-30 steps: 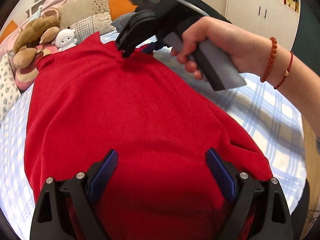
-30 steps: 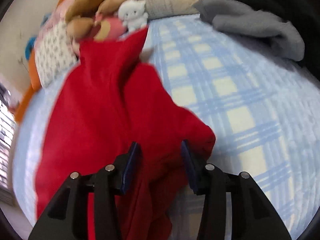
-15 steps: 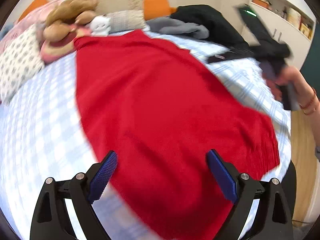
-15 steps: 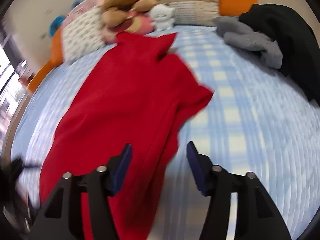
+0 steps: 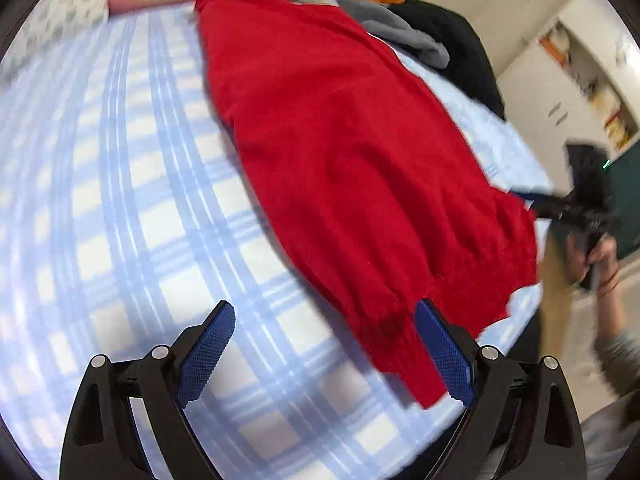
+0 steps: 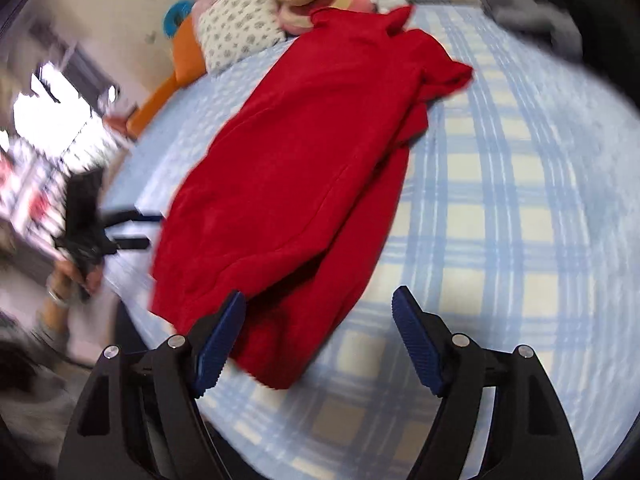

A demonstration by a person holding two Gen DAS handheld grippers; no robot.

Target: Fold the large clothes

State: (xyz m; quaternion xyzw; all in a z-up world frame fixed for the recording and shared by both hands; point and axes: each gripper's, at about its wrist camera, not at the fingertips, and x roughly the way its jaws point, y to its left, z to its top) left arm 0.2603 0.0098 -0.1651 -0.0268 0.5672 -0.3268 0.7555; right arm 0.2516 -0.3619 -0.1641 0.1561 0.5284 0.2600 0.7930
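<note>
Both my tools hang empty, left tool spread wide, right tool opening, over the red sweater: soft, floppy knit; pinch its ribbed hem corners.

Both wrist views down onto red garment

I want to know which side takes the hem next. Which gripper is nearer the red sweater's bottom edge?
Roughly even, perhaps left. The left gripper hangs open over the red sweater's near corner; the right gripper, jaws opening and empty, hangs over its other near corner.
</note>
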